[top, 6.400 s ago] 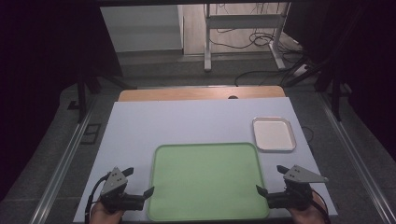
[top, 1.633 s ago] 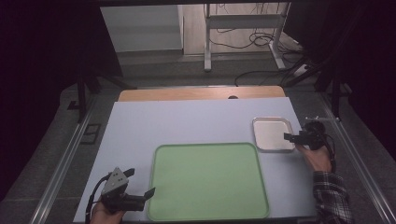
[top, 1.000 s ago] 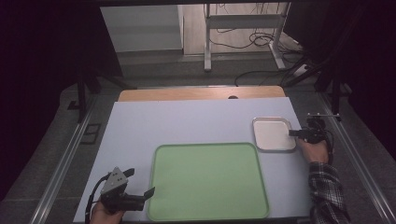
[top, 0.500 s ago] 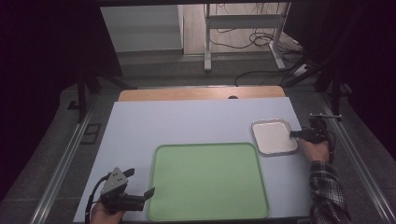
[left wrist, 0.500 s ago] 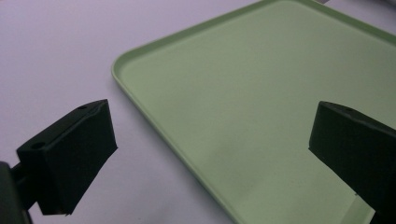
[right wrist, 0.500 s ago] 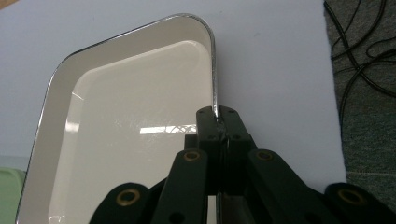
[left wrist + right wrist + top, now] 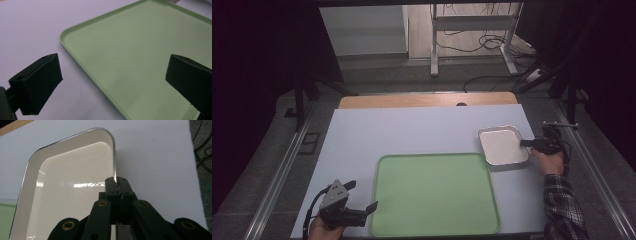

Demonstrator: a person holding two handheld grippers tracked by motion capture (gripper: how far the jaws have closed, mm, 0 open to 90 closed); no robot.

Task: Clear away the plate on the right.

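Dish (image 7: pixel 503 146), white with a shiny metal rim, sits at the right side of the table (image 7: pixel 412 130), and its near left corner overlaps the far right corner of the green tray (image 7: pixel 434 192). Right hand-held gripper (image 7: pixel 528 143) is clamped on the dish's right rim; in the right gripper view (image 7: pixel 116 182) both black jaws are pressed together with the thin rim edge between them. Dish looks slightly raised on the tray side, but I can't tell if it is off the surface. Person's right hand (image 7: pixel 550 161) and a plaid sleeve (image 7: pixel 563 207) reach in along the table's right edge.

Left hand-held gripper (image 7: pixel 371 206) is at the near left corner of the table, just beside the tray's left rim, jaws spread wide and holding nothing. In the left gripper view (image 7: pixel 112 82) one jaw is over bare table and the other over the tray floor, with the tray's rounded corner (image 7: pixel 65 37) between and beyond them.

Tray is empty and flat, near edge close to the table's front edge. Wide bare table lies left of and behind the tray. Wooden strip (image 7: pixel 427 99) runs along the far edge. Metal rail (image 7: pixel 277 175) flanks the left side.
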